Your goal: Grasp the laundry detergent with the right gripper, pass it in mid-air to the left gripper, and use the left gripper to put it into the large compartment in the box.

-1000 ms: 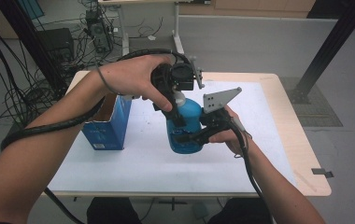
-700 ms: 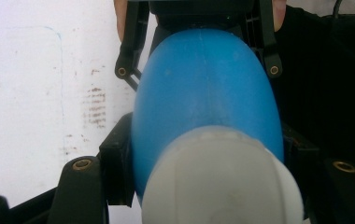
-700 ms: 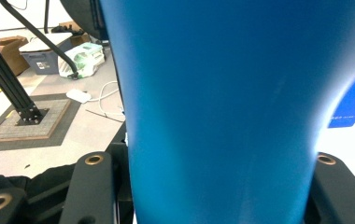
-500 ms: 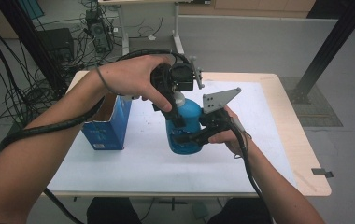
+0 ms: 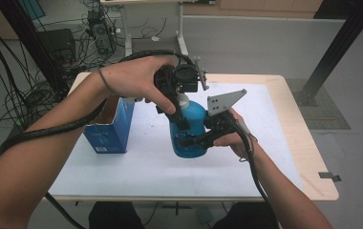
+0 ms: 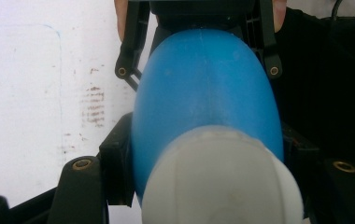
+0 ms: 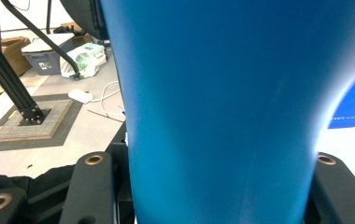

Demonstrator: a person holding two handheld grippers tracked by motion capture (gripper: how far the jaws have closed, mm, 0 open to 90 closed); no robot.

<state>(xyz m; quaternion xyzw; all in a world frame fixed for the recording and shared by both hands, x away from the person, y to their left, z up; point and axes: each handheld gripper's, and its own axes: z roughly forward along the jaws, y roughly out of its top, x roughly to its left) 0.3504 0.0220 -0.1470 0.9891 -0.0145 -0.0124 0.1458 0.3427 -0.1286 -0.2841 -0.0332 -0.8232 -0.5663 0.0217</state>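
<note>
Right now, from the high view, a blue bottle (image 5: pixel 189 131) stands upright on the white table (image 5: pixel 141 167), roughly at its middle, with a person's two hands working it at once. The left gripper (image 5: pixel 182 117) comes down from above, its jaws closed on the bottle's pale cap and neck, while the right gripper (image 5: pixel 189 141) comes in level from the right and is clamped around the lower body of the bottle. An open blue cardboard box (image 5: pixel 110 126) stands just to the left of the bottle, apart from it. Thick black cables run from each gripper along the forearms. Moving to the left gripper view, the camera looks straight down the bottle: the white rounded cap (image 6: pixel 222 179) sits close in the foreground with the blue bottle (image 6: pixel 203 88) swelling beyond it, the gripper's own black jaws pressed against either side of the neck, and the other gripper's jaws hugging the bottle farther off. Last, the right gripper view shows the blue bottle (image 7: pixel 222 107) wedged between its two black jaws, both sides touching, with the blue box (image 7: pixel 353 107) at the right edge.
</note>
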